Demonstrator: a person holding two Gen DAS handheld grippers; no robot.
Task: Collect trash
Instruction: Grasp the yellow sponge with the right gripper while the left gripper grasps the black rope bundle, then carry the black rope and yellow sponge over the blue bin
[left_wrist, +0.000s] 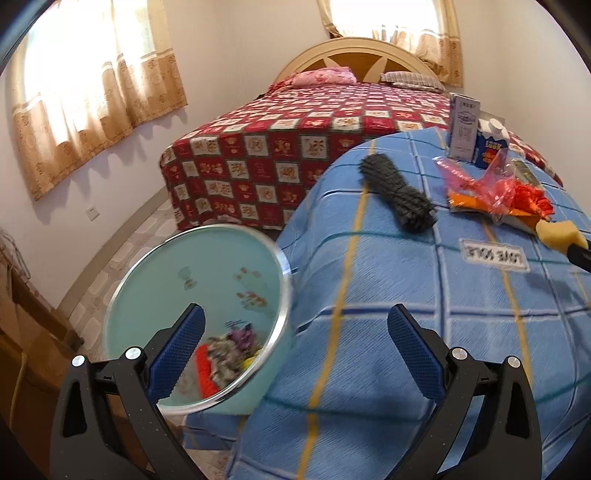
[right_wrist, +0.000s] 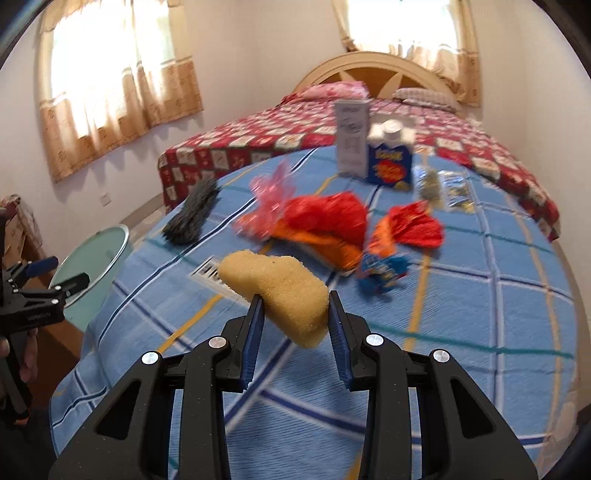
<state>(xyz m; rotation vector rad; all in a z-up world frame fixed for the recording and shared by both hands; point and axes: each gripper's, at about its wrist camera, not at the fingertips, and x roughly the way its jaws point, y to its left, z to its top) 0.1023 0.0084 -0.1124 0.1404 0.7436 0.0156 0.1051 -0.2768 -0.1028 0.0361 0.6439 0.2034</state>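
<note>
The right gripper (right_wrist: 295, 306) is nearest, its blue pads pinched onto a yellow sponge (right_wrist: 275, 295) that it holds clear above the blue plaid blanket (right_wrist: 480, 314). No earlier picture is at hand, so only the grip itself can be told.

The left gripper (left_wrist: 295, 332) stands wide with nothing between its pads, at the blanket's edge, partly over a pale green wastebasket (left_wrist: 147, 295) with a metal rim. The basket sits on the floor just beside the blanket and has crumpled wrappers at its bottom (blurred, so their kind is unclear).

On the blanket lie a dark scrubbing pad (right_wrist: 192, 218), a pink plastic bag (right_wrist: 273, 192), red and orange wrappers (right_wrist: 325, 218), a blue snack packet (right_wrist: 384, 273), a blue carton (right_wrist: 389, 162) and a white box (right_wrist: 351, 136), both upright. Beyond stands a bed with a red patterned cover (left_wrist: 277, 147).
</note>
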